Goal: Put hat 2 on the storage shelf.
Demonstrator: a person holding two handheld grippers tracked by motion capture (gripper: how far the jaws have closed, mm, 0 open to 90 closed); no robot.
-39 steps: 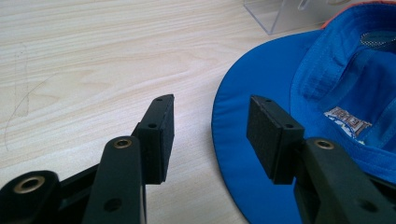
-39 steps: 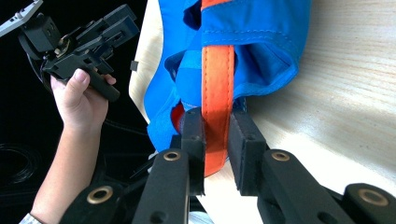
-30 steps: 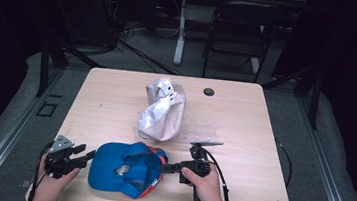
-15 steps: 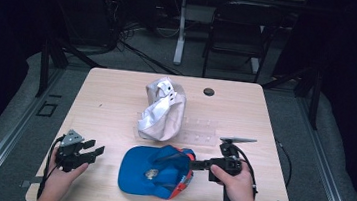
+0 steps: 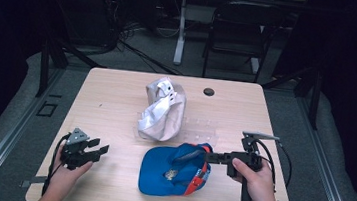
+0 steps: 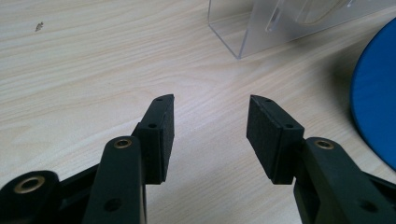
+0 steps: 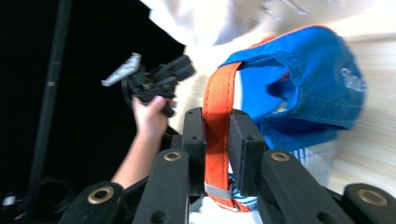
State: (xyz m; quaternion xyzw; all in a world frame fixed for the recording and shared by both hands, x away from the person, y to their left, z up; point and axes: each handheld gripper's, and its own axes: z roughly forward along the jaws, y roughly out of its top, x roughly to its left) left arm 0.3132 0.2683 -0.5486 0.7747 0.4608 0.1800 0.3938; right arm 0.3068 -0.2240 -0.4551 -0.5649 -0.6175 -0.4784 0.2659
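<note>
Gripping the orange strap point(image 7: 215, 116) of the blue cap point(image 5: 172, 169), the right gripper point(image 5: 210, 157) has its jaws pinched tight on that band, as the right gripper view shows, with the strap running up between the two pads point(image 7: 243, 149). In the high view the cap lies upside down near the front edge of the table point(image 5: 116, 99), a little right of the middle, with its orange-trimmed back end lifted toward the right gripper and its brim end resting on the wood. The right hand point(image 5: 258, 182) holds the gripper about level, pointing left at the cap. A white cap point(image 5: 162, 110) sits behind the blue one, near the table's centre, propped against a clear plastic stand point(image 5: 198, 128); the two caps are close but whether they touch cannot be told. A small dark disc point(image 5: 209, 91) lies farther back on the table. The left gripper point(image 5: 98, 151) is well apart from the cap, at the front left of the table, held in the left hand point(image 5: 71, 167) and pointing right. Its jaws stand wide with nothing between them; the left gripper view shows bare wood in the gap, the clear stand's corner ahead, and the blue cap's edge at the far right.
</note>
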